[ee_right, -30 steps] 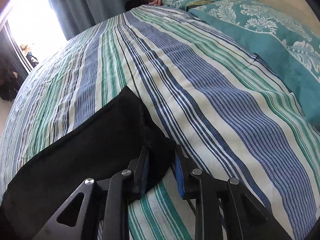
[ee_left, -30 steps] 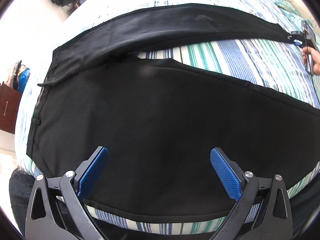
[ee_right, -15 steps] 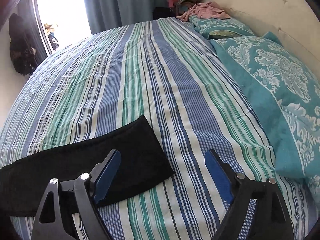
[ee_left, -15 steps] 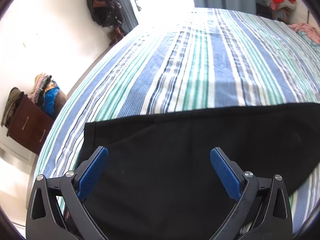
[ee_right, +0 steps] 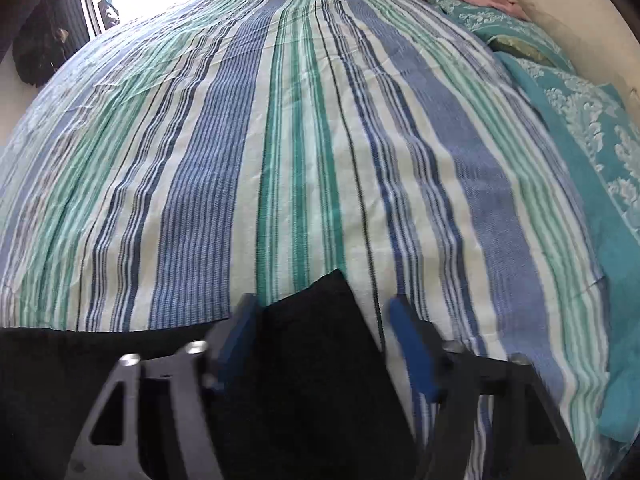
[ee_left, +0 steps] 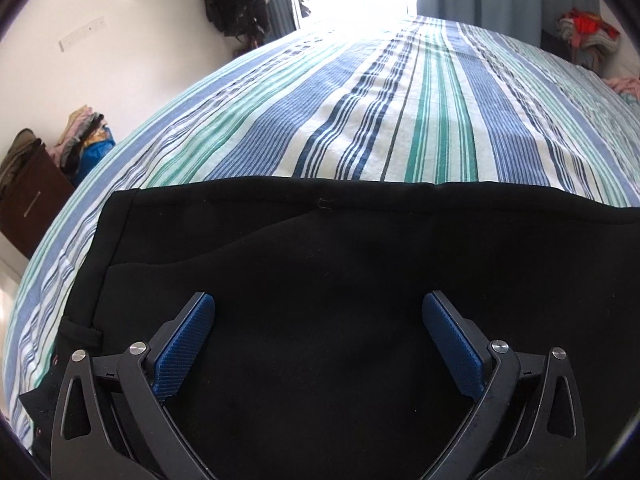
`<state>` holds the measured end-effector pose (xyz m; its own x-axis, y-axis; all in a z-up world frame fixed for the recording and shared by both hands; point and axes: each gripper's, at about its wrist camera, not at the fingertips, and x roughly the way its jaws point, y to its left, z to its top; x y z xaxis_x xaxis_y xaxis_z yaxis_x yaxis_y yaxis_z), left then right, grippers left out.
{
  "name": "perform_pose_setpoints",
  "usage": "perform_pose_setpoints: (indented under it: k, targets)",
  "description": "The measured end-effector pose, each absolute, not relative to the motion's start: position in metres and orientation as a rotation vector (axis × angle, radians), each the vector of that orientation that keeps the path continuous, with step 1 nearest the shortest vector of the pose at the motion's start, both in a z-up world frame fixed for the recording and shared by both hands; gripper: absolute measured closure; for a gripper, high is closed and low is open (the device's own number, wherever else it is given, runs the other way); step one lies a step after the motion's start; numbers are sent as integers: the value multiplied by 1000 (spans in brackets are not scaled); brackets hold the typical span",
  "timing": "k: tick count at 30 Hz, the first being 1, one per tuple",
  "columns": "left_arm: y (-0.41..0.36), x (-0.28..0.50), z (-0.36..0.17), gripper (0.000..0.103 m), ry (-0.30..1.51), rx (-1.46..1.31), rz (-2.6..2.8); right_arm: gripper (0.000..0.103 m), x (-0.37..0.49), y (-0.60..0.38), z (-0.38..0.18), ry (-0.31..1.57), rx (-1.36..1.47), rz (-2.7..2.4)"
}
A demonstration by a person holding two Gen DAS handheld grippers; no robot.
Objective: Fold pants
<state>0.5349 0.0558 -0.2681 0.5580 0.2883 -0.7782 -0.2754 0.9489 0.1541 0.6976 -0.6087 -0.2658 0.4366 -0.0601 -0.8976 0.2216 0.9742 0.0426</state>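
Left wrist view: far leg, spread apart a second ago, now laid over the near one; camera tipped up since then. Black pants [ee_left: 340, 300] fill lower half of frame, folded edge running straight across centre, waistband end at lower left. Striped bedspread [ee_left: 400, 100] beyond. Left gripper [ee_left: 318, 334] released, blue pads [ee_left: 184, 344] wide apart above the cloth, grasping nothing.

Right wrist view: blurred; hem clamped a second ago, now let go. Right gripper [ee_right: 324, 340] spread, hem end of pants [ee_right: 320, 320] lying loose between the fingers at lower centre. Teal pillow [ee_right: 580, 128] at right edge.

Risks, judged: layers unpinned, so a one-layer pinch at the next fold likely to drag top leg off bottom. Blur suggests motion; a finger brushing the hem could skew it.
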Motion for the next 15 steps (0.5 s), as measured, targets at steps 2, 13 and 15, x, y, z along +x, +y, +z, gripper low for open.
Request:
perform_pose_setpoints:
  k: [2,13,15]
  targets:
    - [55,535,-270,1,918,14,333,93,685,-612,-257,1040,210,-215]
    - [51,535,-266,1,917,45,350,93,411,-565,-171,673,338,-233]
    - [45,535,-262,1,918,85,373,93,346,-562,-182,671,430,-314]
